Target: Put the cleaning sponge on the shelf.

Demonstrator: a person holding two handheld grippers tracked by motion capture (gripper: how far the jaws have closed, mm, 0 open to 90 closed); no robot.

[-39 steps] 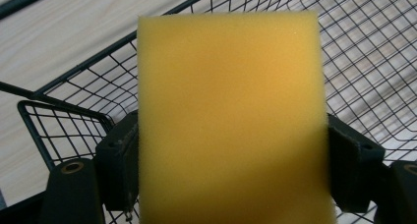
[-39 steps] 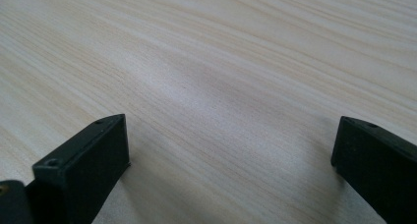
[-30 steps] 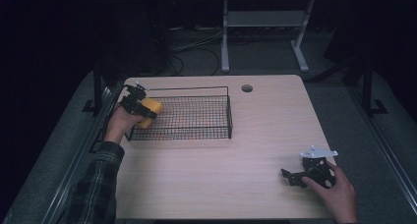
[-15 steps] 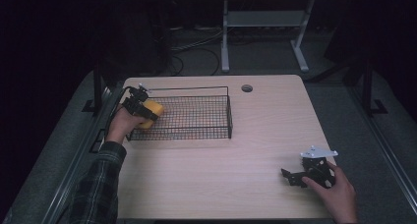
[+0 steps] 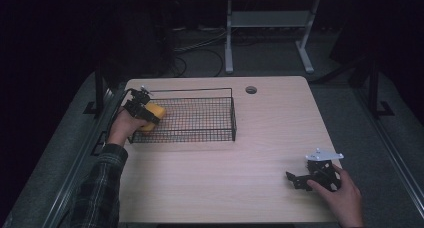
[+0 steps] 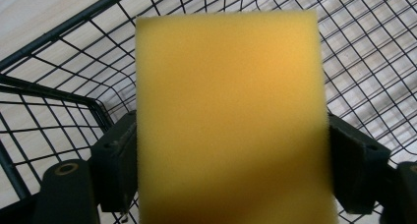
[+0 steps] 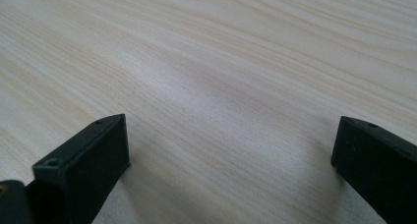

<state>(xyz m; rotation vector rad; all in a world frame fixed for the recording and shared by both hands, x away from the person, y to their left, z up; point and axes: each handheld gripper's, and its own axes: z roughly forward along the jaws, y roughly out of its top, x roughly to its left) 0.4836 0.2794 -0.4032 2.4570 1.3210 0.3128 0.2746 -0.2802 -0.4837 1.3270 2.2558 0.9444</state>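
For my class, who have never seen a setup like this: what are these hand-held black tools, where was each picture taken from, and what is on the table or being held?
A person holds a two-jawed claw in each hand. The high view looks down on a wooden table. The other two pictures come from cameras riding on each claw.

On the table stands a black wire basket. The left claw reaches over the basket's left end, with a yellow sponge between its jaws; those jaws have just been opening a little, though both pads seem to touch the sponge's sides.

The right claw rests near the table's front right corner, jaws wide apart with nothing between them.
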